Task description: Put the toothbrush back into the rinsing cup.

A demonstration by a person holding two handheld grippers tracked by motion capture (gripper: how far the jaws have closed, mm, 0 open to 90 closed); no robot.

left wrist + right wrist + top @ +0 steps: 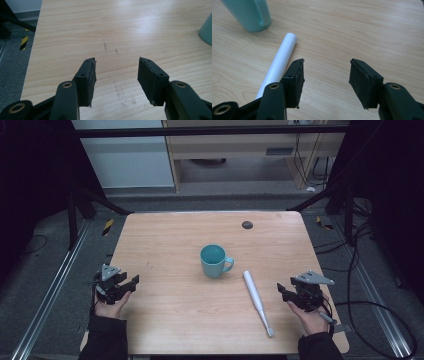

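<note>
A teal mug (215,261) stands upright near the middle of the wooden table (170,240), its handle turned to the right. A white toothbrush-like stick (256,301) lies to the mug's right, running toward the front edge. My left gripper (134,281) rests at the table's left edge, jaws apart and bare wood between them; the left gripper view (116,73) shows the mug's rim (206,30) at far right. My right gripper (281,290) sits at the right, open, just right of the stick. Its own view (325,75) shows the stick (279,62) left of the jaws and the mug (250,13) beyond.
A small dark round disc (247,224) lies near the table's far edge. Black frame struts, cables and grey floor surround the table. A pale cabinet stands beyond it.
</note>
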